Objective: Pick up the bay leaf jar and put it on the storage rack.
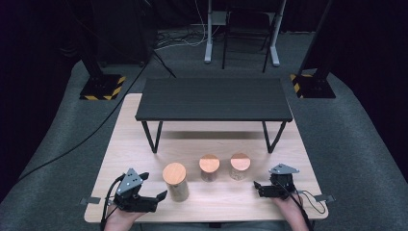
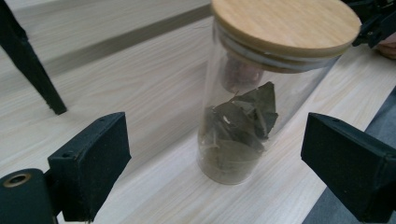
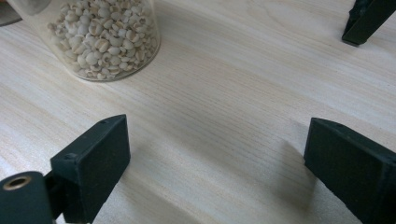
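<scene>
Three lidded jars stand in a row across the near half of the wooden table [image 1: 144, 144]. The tall jar [image 1: 174, 181] at the left stands just beyond the left gripper [image 1: 156, 198], between its spread jaws and touching neither; bare wood lies on either side of it. Between it and the middle jar [image 1: 209, 167] a gap is open. The middle jar and the right jar [image 1: 239, 165] stand closer, with a narrower gap. The right gripper [image 1: 256, 187], jaws apart, has bare tabletop ahead. Behind the jars, the black shelf [image 1: 214, 98] spans the far half on thin legs [image 1: 153, 137], open underneath.
</scene>
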The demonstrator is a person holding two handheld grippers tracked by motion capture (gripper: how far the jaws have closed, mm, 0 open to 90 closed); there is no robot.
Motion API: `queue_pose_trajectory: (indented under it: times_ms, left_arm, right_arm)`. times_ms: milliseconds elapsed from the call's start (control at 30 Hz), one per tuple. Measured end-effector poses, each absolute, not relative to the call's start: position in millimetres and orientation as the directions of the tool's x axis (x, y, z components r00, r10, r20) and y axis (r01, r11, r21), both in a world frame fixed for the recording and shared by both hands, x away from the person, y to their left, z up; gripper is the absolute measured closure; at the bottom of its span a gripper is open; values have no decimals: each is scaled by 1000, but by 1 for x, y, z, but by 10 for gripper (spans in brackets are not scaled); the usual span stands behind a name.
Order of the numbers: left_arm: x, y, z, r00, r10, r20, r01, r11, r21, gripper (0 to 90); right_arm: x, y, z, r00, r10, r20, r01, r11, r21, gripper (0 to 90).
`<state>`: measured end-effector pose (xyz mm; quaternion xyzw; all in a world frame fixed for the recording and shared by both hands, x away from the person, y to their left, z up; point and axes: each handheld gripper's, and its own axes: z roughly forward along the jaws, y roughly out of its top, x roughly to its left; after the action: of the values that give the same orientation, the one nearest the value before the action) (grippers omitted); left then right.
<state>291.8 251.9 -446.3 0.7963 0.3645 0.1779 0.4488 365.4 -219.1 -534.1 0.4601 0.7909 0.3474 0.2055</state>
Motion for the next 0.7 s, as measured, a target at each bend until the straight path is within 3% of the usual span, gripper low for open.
queue_pose_trajectory:
  times_ms: [700]
  left_arm:
    - [294,225,-451,701,712,-40,407,-353,843,74]
  right_arm:
    - [365,-219,-534,-493,870,-5,585,336,738,62]
